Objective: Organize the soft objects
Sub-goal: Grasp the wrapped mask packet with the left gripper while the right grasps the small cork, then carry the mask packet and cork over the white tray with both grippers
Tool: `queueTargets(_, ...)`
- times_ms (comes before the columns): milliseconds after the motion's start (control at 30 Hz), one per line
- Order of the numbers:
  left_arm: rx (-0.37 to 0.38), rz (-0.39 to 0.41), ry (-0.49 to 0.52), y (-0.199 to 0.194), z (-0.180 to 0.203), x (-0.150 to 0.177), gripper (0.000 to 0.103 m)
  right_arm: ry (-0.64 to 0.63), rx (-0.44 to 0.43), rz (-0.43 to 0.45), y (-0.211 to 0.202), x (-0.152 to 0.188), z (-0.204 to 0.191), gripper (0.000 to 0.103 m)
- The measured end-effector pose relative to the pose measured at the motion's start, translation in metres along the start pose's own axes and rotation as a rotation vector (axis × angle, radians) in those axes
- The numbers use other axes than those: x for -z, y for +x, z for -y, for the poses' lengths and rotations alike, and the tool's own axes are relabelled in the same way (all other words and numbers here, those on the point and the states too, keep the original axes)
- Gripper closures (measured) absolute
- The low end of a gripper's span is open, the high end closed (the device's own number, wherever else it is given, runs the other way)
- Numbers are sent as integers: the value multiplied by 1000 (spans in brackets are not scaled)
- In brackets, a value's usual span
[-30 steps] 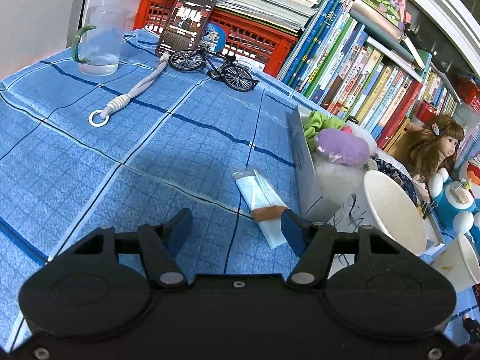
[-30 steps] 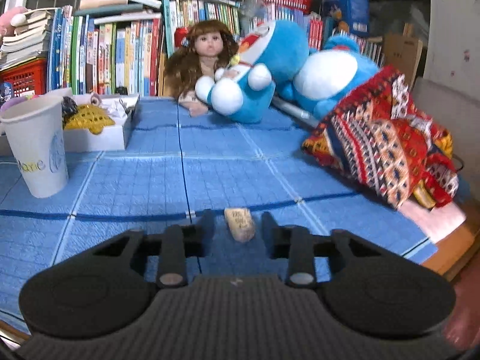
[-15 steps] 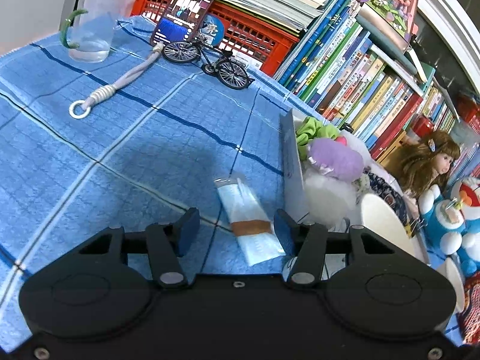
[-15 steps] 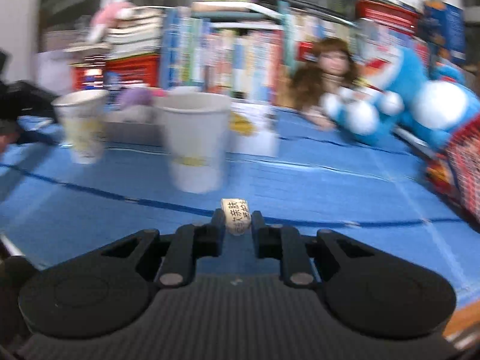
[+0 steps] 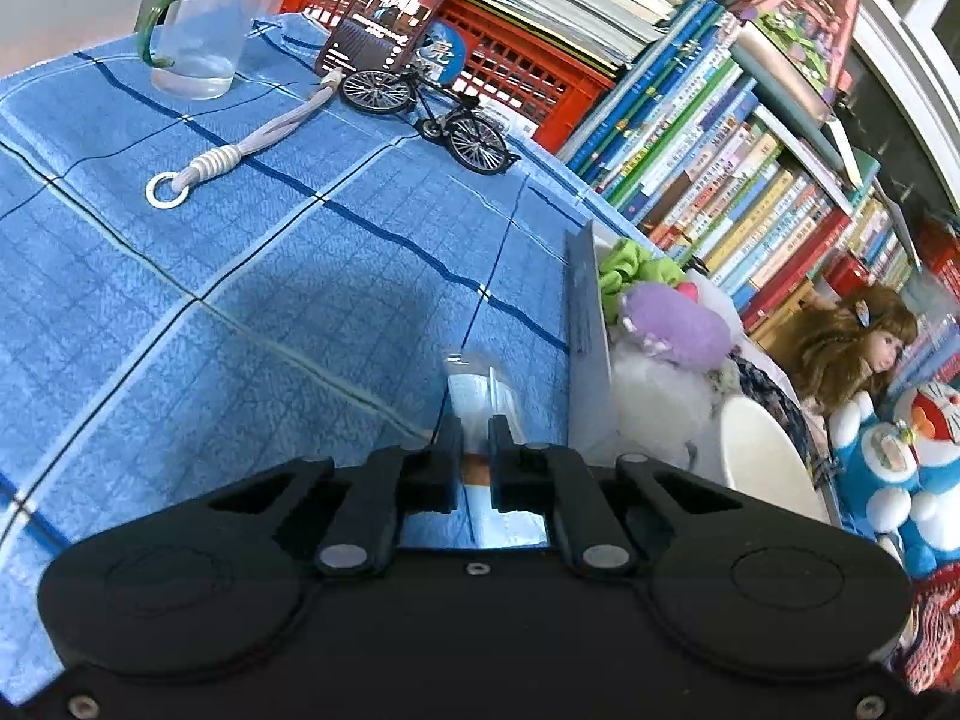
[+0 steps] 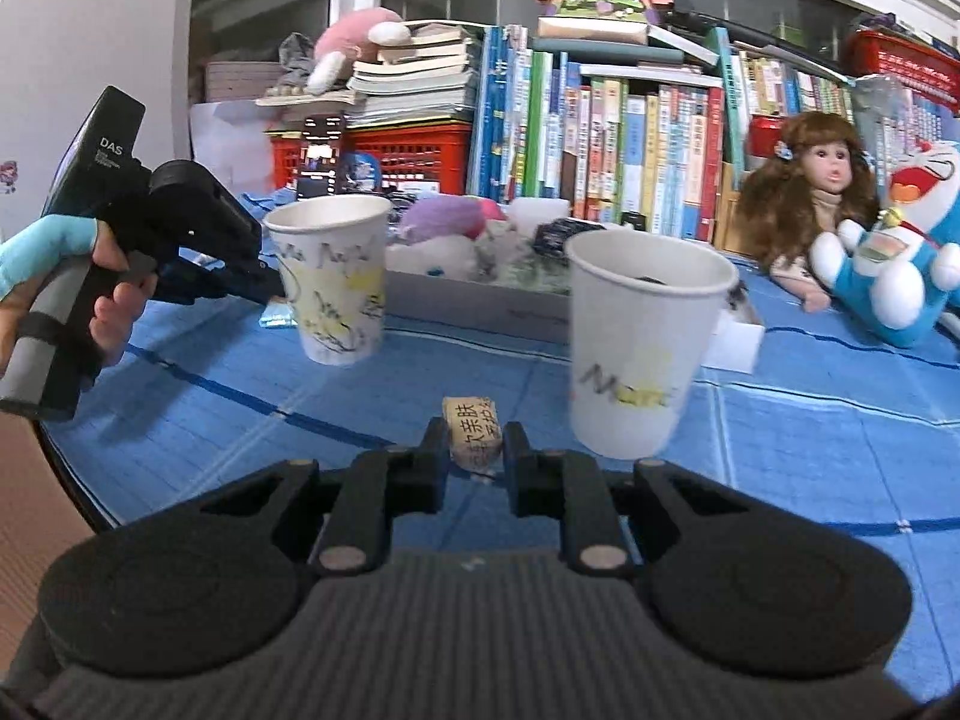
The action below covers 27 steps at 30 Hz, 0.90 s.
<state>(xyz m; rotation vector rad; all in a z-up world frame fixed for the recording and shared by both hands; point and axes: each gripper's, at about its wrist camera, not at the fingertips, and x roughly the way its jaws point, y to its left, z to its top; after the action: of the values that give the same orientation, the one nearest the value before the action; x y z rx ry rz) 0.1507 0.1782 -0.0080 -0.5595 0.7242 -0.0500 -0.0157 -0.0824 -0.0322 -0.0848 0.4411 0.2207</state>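
Note:
A pale blue packet [image 5: 480, 396] in clear wrap with a brown band lies on the blue checked cloth beside a white box [image 5: 585, 324]. My left gripper [image 5: 475, 438] has its jaws closing tight on it, pads pressing both sides. The box holds soft things: a purple plush [image 5: 672, 327], a green scrunchie [image 5: 630, 267] and white fluff. My right gripper [image 6: 474, 438] is shut on a small beige roll [image 6: 473, 432] printed with characters, held just above the cloth. Two paper cups stand ahead of it, one to the left [image 6: 327, 282] and one to the right [image 6: 642, 336].
A water glass [image 5: 192, 42], a corded key ring [image 5: 210, 162], a model bicycle [image 5: 432, 102] and a phone [image 5: 390, 18] sit at the far side. A red crate [image 5: 528, 60] and books line the back. A doll [image 6: 822, 192] and a blue plush [image 6: 900, 252] sit on the right. A person's hand [image 6: 114, 300] holds the left tool.
The left jaws closed in on the blue packet. The right gripper swung left with the beige roll, from facing the doll and plush to facing the two cups.

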Motion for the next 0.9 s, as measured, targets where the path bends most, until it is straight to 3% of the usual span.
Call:
queueTargets(267, 52, -66, 137, -37, 6, 29, 94, -12, -24, -5, 6, -1, -6, 80)
queueTargets(367, 47, -63, 224, -48, 16, 42, 88, -17, -24, -9, 6, 0, -7, 79)
queueTargets(433, 25, -33, 287, -56, 27, 51, 73, -20, -22, -11, 8, 0, -8, 79)
queueTargets(500, 22, 0, 335, -60, 36, 60, 50, -24, -17, -7, 8, 0, -8, 79)
queueTargets(667, -45, 57, 393, -53, 53, 77, 36, -19, -13, -9, 8, 1, -6, 79)
queueTargets(833, -120, 85, 446, -37, 62, 90, 36, -16, -4, -11, 8, 3, -4, 79)
queueTargets(900, -139, 94, 477, -36, 66, 96, 49, -14, 1, -10, 9, 3, -4, 79)
